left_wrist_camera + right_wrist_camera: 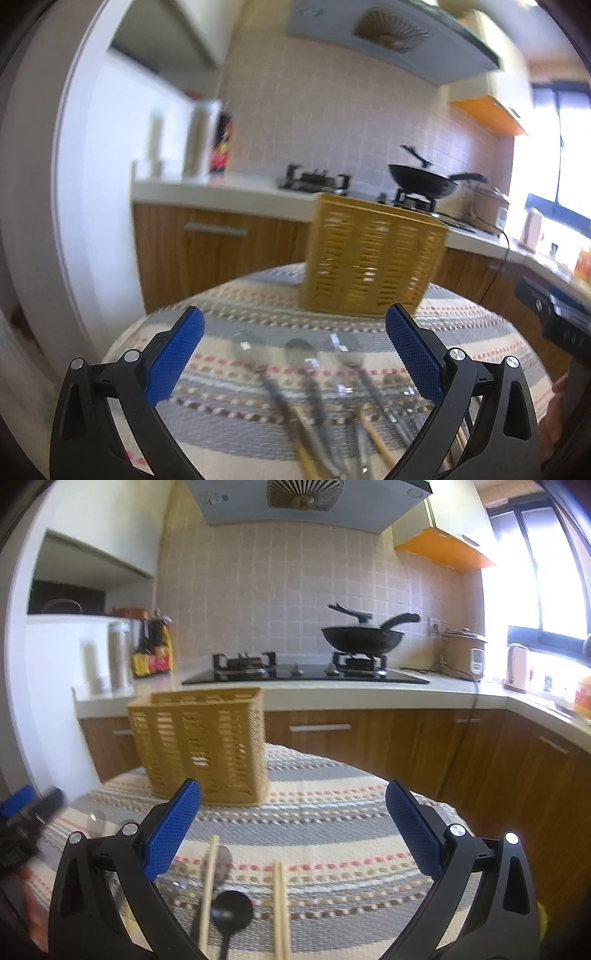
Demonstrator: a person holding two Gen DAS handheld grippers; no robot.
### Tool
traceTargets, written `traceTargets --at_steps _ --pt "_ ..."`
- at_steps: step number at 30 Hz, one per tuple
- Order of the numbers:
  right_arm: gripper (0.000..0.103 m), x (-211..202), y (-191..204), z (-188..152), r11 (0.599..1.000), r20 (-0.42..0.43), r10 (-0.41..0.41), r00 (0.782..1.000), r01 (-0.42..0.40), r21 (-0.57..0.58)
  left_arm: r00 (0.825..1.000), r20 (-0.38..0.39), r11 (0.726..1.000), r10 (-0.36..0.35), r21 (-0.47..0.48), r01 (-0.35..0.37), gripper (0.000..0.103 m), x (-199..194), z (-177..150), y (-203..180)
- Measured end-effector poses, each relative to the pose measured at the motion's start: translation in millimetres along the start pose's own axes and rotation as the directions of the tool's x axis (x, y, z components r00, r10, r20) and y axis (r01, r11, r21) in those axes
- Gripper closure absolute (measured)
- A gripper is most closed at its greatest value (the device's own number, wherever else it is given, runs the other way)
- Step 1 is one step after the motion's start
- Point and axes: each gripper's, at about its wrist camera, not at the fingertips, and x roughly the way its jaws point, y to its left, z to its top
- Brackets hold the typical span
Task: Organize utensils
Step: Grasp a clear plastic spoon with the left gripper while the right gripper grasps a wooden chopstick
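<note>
A yellow slotted utensil basket (pixel 373 258) stands upright on the striped tablecloth; it also shows in the right wrist view (pixel 201 746). My left gripper (pixel 294 350) is open and empty, hovering above several metal spoons (pixel 299 356) and wooden chopsticks (pixel 373 435) lying side by side. My right gripper (pixel 293 829) is open and empty above a black spoon (pixel 231 908), a metal spoon (pixel 221 860) and two sets of wooden chopsticks (pixel 279 904). The left view is blurred.
The striped tablecloth (pixel 332 823) covers a round table. Behind it runs a kitchen counter (pixel 332 692) with a gas hob, a black wok (pixel 364 635), bottles and a rice cooker. The other gripper shows at the right edge of the left view (pixel 557 314).
</note>
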Motion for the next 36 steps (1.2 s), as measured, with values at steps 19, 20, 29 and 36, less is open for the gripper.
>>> traceTargets --at_steps 19,20,29,36 --pt "0.027 83.0 4.1 20.5 0.978 -0.546 0.148 0.824 -0.206 -0.046 0.742 -0.656 0.990 -0.139 -0.121 0.078 0.052 117.9 0.1 39.7" --pt "0.033 87.5 7.1 16.1 0.969 -0.581 0.182 0.793 -0.244 -0.030 0.734 -0.668 0.991 -0.124 -0.114 0.065 0.056 123.9 -3.0 39.6" --pt "0.062 113.7 12.3 -21.4 0.932 -0.806 0.285 0.519 -0.348 0.106 0.722 -0.691 0.999 -0.013 0.026 0.043 0.069 148.5 -2.1 21.1" --pt "0.070 133.2 34.2 -20.7 0.919 -0.823 0.306 0.479 -0.373 0.124 0.717 -0.695 0.990 0.051 0.127 0.053 0.079 152.6 -0.5 5.8"
